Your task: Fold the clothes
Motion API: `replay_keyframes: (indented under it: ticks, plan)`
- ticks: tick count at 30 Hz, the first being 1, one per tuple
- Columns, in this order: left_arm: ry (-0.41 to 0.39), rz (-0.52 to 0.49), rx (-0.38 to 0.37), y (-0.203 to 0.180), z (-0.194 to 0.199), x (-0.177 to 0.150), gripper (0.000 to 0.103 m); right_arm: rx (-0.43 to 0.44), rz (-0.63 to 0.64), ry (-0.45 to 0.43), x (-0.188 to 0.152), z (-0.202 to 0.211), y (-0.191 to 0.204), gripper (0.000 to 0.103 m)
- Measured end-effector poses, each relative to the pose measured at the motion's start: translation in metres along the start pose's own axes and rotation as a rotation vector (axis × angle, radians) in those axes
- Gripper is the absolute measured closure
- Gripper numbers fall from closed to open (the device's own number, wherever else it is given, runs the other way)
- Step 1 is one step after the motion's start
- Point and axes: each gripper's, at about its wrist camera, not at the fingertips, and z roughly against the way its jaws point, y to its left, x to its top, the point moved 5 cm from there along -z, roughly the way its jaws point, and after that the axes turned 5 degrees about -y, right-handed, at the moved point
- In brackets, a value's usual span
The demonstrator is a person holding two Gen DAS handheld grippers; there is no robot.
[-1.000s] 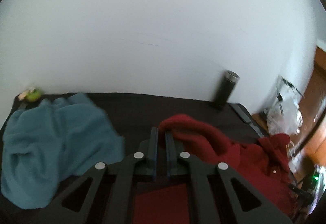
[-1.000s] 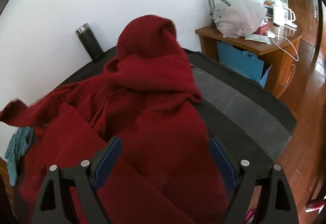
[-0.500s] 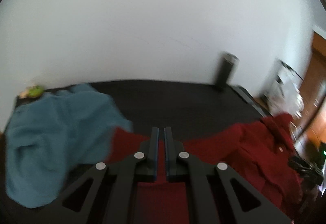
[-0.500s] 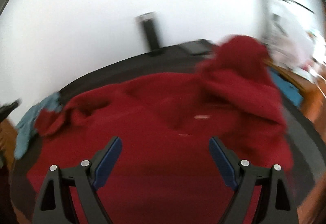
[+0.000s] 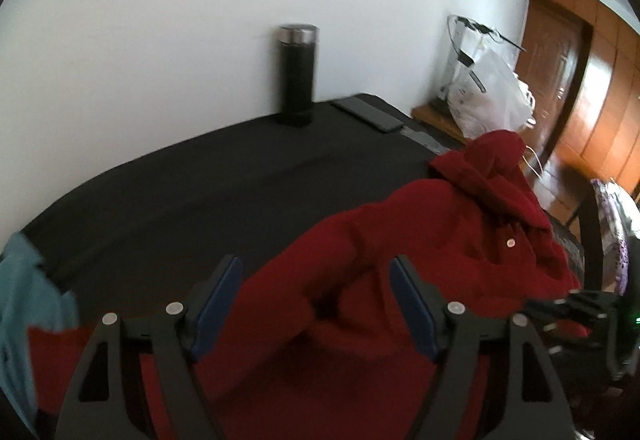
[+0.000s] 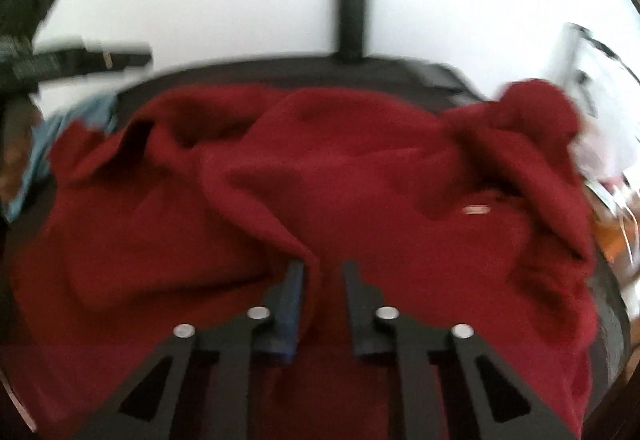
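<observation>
Hoodie [image 6: 320,176] fold sits pinched in right gripper [image 6: 320,272]; left gripper [image 5: 316,280] gapes wide above it; slack cloth may slip or bunch toward flask [image 5: 297,74].

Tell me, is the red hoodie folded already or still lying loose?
Not folded. The red hoodie lies crumpled on the black table, its hood bunched up at one end and the cloth in uneven ridges.

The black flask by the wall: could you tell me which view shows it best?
The left wrist view: the black flask stands sharp and whole on the dark tabletop, steel cap visible. The right wrist view shows it farther off and motion-blurred, behind the red garment.
</observation>
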Motion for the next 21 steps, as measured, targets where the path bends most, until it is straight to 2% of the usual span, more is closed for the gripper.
replay_keyframes:
  ticks: [3, 7, 10, 11, 12, 14, 16, 18, 19, 20, 21]
  plan:
    - [0.031, -0.011, -0.028, -0.010, -0.023, 0.003, 0.024, -0.109, -0.076, -0.118, 0.003, 0.039, -0.036, 0.093]
    - [0.068, -0.035, -0.044, -0.023, -0.049, 0.006, 0.024, -0.402, -0.175, -0.271, -0.006, 0.103, -0.100, 0.095]
    - [0.082, -0.051, -0.042, -0.027, -0.065, 0.010, 0.024, -0.579, -0.299, -0.305, -0.022, 0.139, -0.153, 0.095]
    - [0.084, -0.055, -0.039, -0.028, -0.069, 0.012, 0.024, -0.664, -0.315, -0.313, -0.030, 0.154, -0.166, 0.095]
    - [0.087, -0.052, -0.035, -0.028, -0.074, 0.013, 0.024, -0.706, -0.321, -0.316, -0.035, 0.165, -0.174, 0.095]
    - [0.097, -0.034, -0.034, -0.027, -0.081, 0.013, 0.024, -0.659, -0.312, -0.313, -0.040, 0.172, -0.176, 0.094]
    - [0.106, -0.018, -0.034, -0.026, -0.087, 0.013, 0.024, -0.517, -0.329, -0.308, -0.037, 0.165, -0.167, 0.092]
    - [0.109, -0.019, -0.036, -0.026, -0.088, 0.011, 0.024, -0.364, -0.336, -0.276, -0.027, 0.146, -0.153, 0.078]
    - [0.110, -0.021, -0.037, -0.026, -0.088, 0.010, 0.024, -0.300, -0.328, -0.266, -0.022, 0.137, -0.144, 0.052]
    - [0.108, -0.028, -0.038, -0.025, -0.088, 0.009, 0.024, -0.254, -0.309, -0.263, -0.017, 0.127, -0.134, 0.021]
    - [0.106, -0.036, -0.040, -0.025, -0.088, 0.009, 0.024, -0.207, -0.290, -0.260, -0.011, 0.117, -0.123, 0.014]
